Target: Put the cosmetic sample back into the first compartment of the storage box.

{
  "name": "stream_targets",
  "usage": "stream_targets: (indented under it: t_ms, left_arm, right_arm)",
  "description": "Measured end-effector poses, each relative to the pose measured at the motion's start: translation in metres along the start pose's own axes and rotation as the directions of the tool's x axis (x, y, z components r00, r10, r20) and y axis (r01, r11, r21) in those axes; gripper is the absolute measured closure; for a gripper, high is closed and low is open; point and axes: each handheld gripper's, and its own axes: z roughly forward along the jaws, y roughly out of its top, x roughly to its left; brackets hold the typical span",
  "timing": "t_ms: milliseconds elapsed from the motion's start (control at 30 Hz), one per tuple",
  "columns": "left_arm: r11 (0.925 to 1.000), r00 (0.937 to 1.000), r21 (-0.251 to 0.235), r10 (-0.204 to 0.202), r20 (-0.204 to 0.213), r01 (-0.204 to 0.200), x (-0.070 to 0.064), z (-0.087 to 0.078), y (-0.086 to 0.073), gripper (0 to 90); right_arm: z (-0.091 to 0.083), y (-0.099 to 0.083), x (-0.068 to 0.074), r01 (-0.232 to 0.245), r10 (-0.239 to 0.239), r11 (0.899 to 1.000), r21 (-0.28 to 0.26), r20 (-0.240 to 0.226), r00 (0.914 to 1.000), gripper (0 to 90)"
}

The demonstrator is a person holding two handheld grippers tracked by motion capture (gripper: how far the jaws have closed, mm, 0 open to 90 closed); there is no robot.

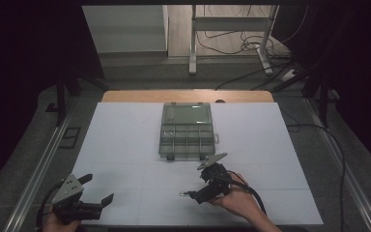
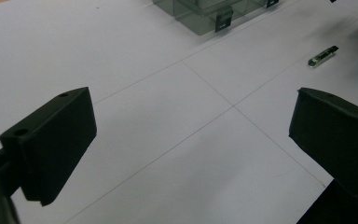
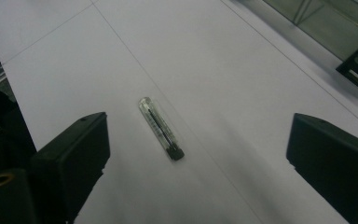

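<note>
White sheet (image 1: 125, 145), ruled by thin lines into quarters, spread over a wooden table (image 1: 125, 95) whose far edge peeks out beyond it. Smoky clear plastic organiser box (image 1: 187, 131) next in size, set at the middle of the sheet toward its far side: lid thrown back away from the person, compartments in rows, two dark latches on the near edge. Seen again at the top of the left gripper view (image 2: 205, 11) and at the upper right corner of the right gripper view (image 3: 335, 28).

Left gripper (image 1: 98, 189) down at the near left corner of the sheet, held low, jaws spread wide with bare sheet between them, gripping nothing. Right gripper (image 1: 207, 178) near the middle of the sheet's front half, just short of the box, tilted down toward the sheet; jaws likewise released and wide apart, nothing in them.

Smallest of all: slim clear tube with a dark cap (image 3: 161, 128), flat on the sheet, lying between and just ahead of the right gripper's jaws, touched by neither. Visible too in the high view (image 1: 184, 194) and far off in the left gripper view (image 2: 322, 56).
</note>
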Motion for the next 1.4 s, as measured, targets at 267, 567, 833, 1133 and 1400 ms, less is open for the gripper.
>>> stream_targets:
  t_ms: [267,567,833,1133,1400]
  left_arm:
    - [1.0,1.0,0.001,0.008,0.002,-0.008,-0.001,0.0,0.0,1.3]
    - [1.0,1.0,0.0,0.003,0.005,-0.003,0.0,0.0,0.0,1.3]
    - [1.0,1.0,-0.002,-0.001,0.007,0.001,0.001,0.0,0.0,1.3]
    - [1.0,1.0,0.001,0.001,0.01,-0.001,0.001,0.0,0.0,1.3]
    - [1.0,0.9999,0.0,-0.003,0.013,0.003,0.001,0.0,0.0,1.3]
  right_arm:
    - [0.009,0.005,0.007,0.07,-0.07,0.997,0.037,0.011,0.9975,25.6]
    - [0.023,0.009,0.012,0.113,-0.112,0.99,0.079,-0.021,0.9935,49.2]
    - [0.033,0.009,0.016,0.168,-0.164,0.978,0.12,-0.037,0.9857,63.9]
    - [0.038,0.007,0.019,0.224,-0.223,0.965,0.139,-0.025,0.9745,80.1]
    - [0.036,0.008,0.017,0.193,-0.192,0.973,0.129,-0.025,0.9811,80.4]
